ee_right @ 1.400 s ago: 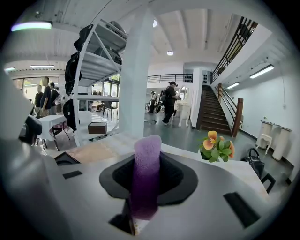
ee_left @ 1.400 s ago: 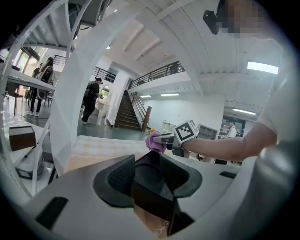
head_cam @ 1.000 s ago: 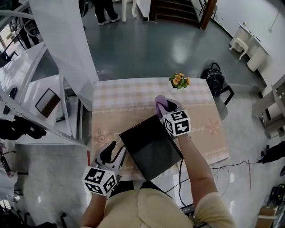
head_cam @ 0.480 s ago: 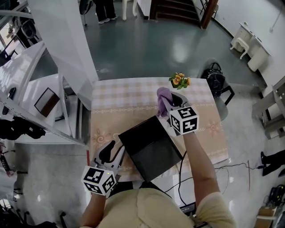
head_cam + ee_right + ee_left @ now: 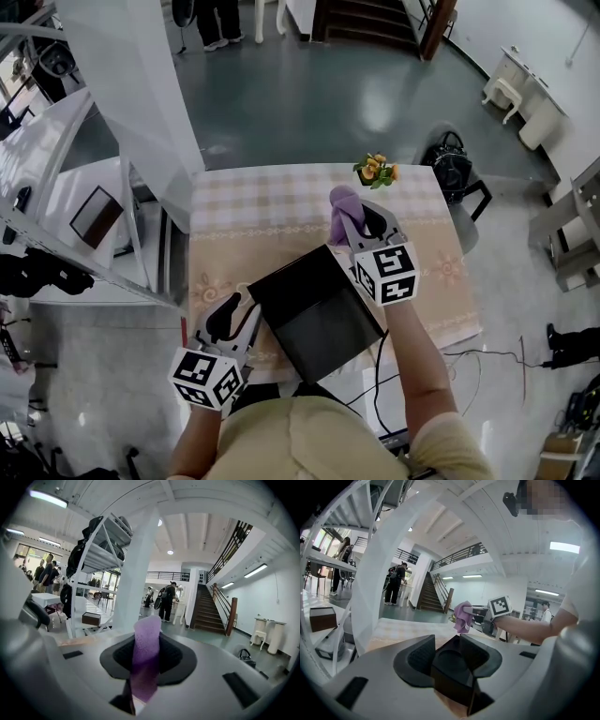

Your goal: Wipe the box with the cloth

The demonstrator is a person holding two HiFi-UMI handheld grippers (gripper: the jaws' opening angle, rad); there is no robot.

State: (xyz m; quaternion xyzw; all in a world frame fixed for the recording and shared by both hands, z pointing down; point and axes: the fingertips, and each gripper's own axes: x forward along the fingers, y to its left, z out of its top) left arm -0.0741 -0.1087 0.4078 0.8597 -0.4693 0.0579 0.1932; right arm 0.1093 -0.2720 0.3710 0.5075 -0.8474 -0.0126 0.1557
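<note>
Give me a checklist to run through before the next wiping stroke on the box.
1. Right claw clamped on the purple cloth: ok.
2. Left claw steadying the black rectangular box: ok, the box's near-left corner sits between its pads.
3. Cloth touching the box: not ok, it hangs in the air by the far corner.
4. Box top free to wipe: ok, nothing lies on it.
5. Small pot of orange flowers out of the stroke's way: ok, it stands at the far edge of the checked table.
6. Dirt left on the box: cannot tell.
</note>
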